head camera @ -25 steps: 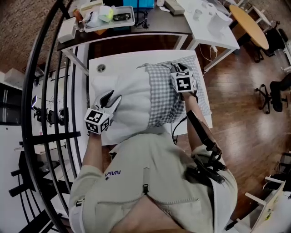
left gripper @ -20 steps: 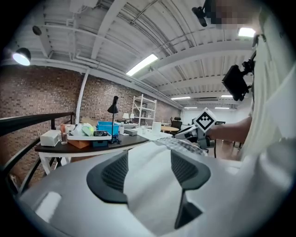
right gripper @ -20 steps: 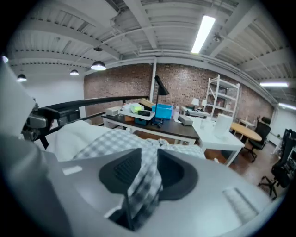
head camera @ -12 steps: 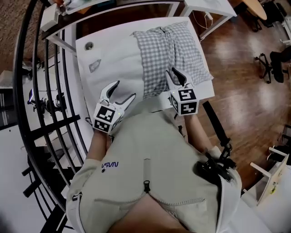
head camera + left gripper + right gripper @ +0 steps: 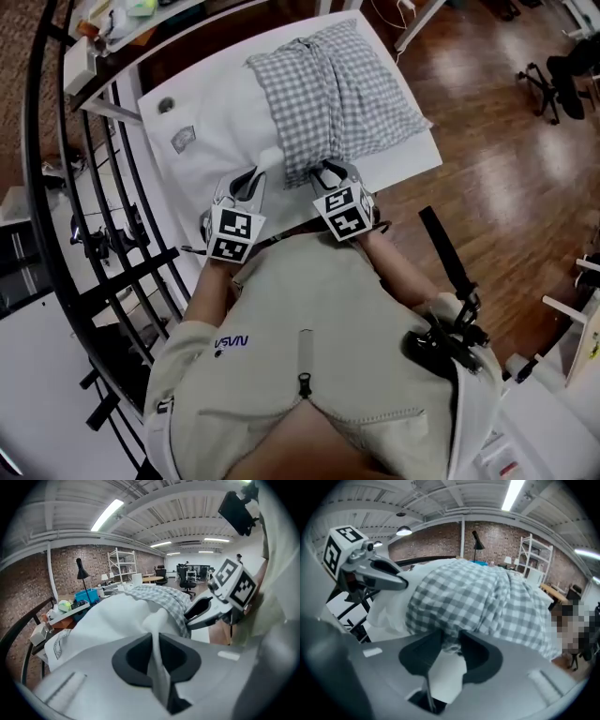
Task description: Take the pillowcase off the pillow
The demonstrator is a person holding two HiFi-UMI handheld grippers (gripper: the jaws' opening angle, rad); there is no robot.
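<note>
A white pillow point(image 5: 216, 131) lies on the white table point(image 5: 155, 122), its right half inside a grey checked pillowcase point(image 5: 337, 84). My left gripper point(image 5: 246, 183) is at the pillow's near edge. Its jaws have just been closing and are shut on a fold of white pillow fabric point(image 5: 154, 637). My right gripper point(image 5: 328, 172) is at the pillowcase's near hem. Its jaws have just been opening, and the checked hem point(image 5: 487, 602) sits between their tips point(image 5: 451, 637) without being pinched. The two grippers stand close side by side.
A black metal railing point(image 5: 94, 216) runs along the table's left side. A cluttered desk point(image 5: 112, 19) stands beyond the table's far end. Wooden floor point(image 5: 506, 169) and an office chair point(image 5: 562, 75) are to the right.
The right gripper came back from the pillowcase's far part to its near hem. The left gripper, wide open before, shifted right and closed on the pillow's near edge.
</note>
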